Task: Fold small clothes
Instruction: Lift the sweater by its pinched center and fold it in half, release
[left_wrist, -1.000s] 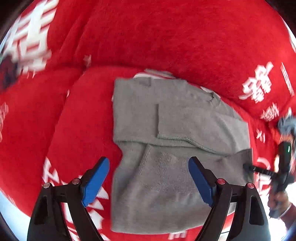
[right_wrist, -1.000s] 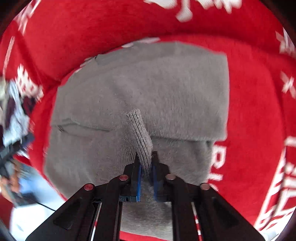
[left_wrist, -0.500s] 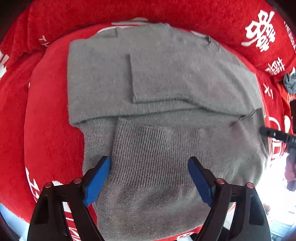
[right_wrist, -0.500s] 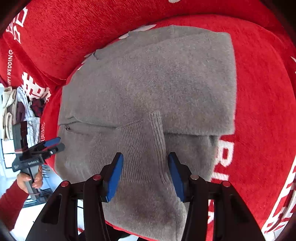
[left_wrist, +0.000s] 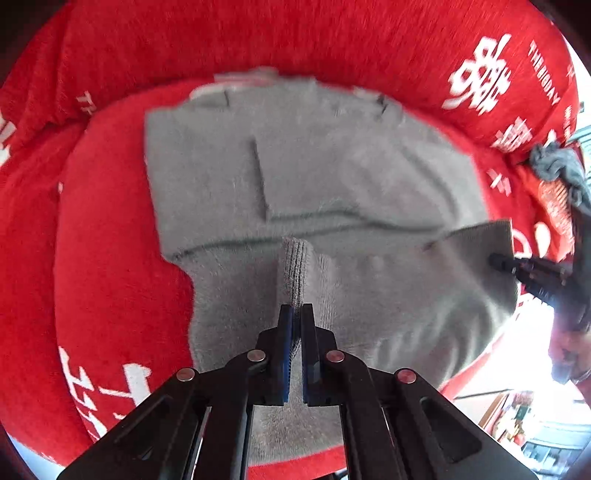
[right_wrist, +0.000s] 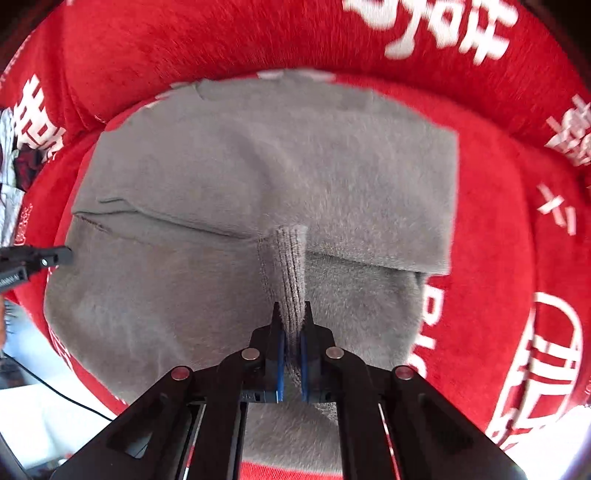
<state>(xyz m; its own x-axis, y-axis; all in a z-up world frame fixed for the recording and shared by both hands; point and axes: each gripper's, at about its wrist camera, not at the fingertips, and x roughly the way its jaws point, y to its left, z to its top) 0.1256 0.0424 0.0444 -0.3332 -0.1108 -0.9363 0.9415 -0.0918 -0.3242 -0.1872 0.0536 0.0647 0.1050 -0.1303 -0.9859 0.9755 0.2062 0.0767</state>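
Observation:
A grey knit sweater lies on a red seat cushion, sleeves folded in across the body. My left gripper is shut on the ribbed hem at the sweater's near left part, pinching up a ridge of it. My right gripper is shut on the ribbed hem at the near right part of the sweater. The right gripper also shows at the right of the left wrist view; the left gripper shows at the left edge of the right wrist view.
The red cushion cover with white lettering rises into a backrest behind the sweater. A crumpled grey garment lies at the far right. More clothes are piled at the left. A pale floor lies beyond the seat's front edge.
Both grippers were open over the hem half a second ago and have now closed on it. The pinched hem stands up in a ridge at each gripper.

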